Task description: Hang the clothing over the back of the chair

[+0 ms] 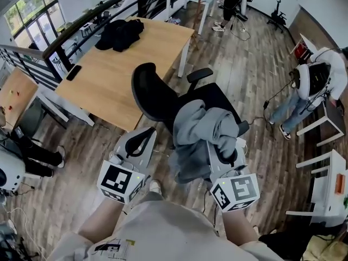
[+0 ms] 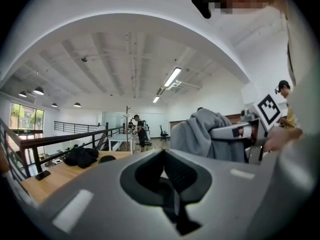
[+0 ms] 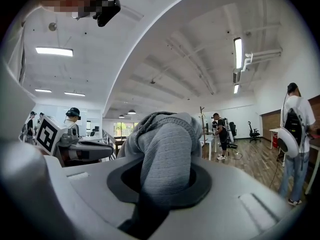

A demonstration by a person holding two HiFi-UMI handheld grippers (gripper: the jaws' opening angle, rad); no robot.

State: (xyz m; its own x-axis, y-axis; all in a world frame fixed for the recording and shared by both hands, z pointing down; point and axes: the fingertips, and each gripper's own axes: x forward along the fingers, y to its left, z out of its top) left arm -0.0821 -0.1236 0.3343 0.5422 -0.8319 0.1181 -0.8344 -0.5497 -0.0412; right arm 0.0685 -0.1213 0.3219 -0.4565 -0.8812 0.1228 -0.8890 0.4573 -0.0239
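A grey hooded garment [image 1: 202, 137] hangs bunched in front of me, over the seat of a black office chair [image 1: 157, 97] whose back faces me. My right gripper [image 1: 224, 148] is shut on a thick fold of it, and the cloth [image 3: 165, 149] fills the gap between the jaws and hides the tips. My left gripper [image 1: 142, 137] is held level to the left of the garment, shut with nothing in it, its jaws [image 2: 162, 153] meeting in a line. From the left gripper view the garment [image 2: 200, 134] and my right gripper [image 2: 240, 131] appear on the right.
A wooden table [image 1: 136, 75] stands behind the chair, bearing a black garment [image 1: 119, 33] and a phone [image 1: 73, 72]. A railing [image 1: 65, 39] runs along the left. A person [image 1: 310, 88] stands at the right by white tables [image 1: 326, 162]; another person [image 1: 228, 4] is farther back.
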